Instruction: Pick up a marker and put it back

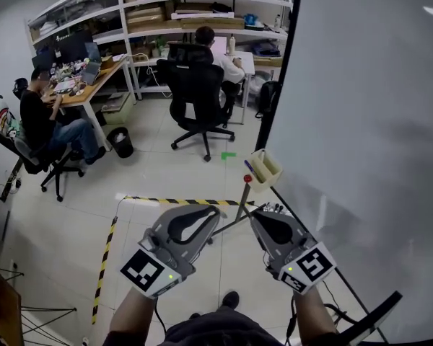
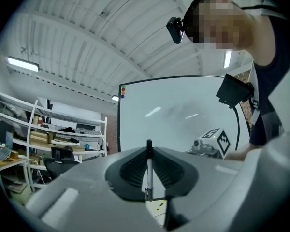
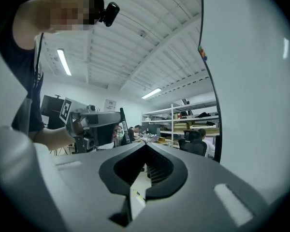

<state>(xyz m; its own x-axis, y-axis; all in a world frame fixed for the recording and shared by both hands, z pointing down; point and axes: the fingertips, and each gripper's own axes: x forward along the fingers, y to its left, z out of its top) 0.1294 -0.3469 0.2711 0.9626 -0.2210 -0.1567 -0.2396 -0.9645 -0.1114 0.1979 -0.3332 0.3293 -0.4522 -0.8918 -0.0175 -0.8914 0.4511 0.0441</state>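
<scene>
A thin white marker with a black cap (image 2: 148, 170) stands upright between the jaws of my left gripper (image 2: 149, 148), which is shut on it. In the head view the left gripper (image 1: 215, 212) is held low in front of me, left of the whiteboard (image 1: 361, 121). My right gripper (image 1: 256, 213) hangs beside it, close to the board's lower edge. Its jaws (image 3: 146, 145) are shut with nothing between them. A pale marker box (image 1: 264, 169) hangs on the board's edge ahead of both grippers, with a blue marker (image 1: 249, 166) sticking out.
The whiteboard's stand leg (image 1: 234, 218) runs across the floor under the grippers. Yellow-black tape (image 1: 180, 201) marks the floor. Further off are a black office chair (image 1: 196, 96), two seated people at desks (image 1: 86, 78), shelves (image 1: 202, 9) and a black bin (image 1: 120, 142).
</scene>
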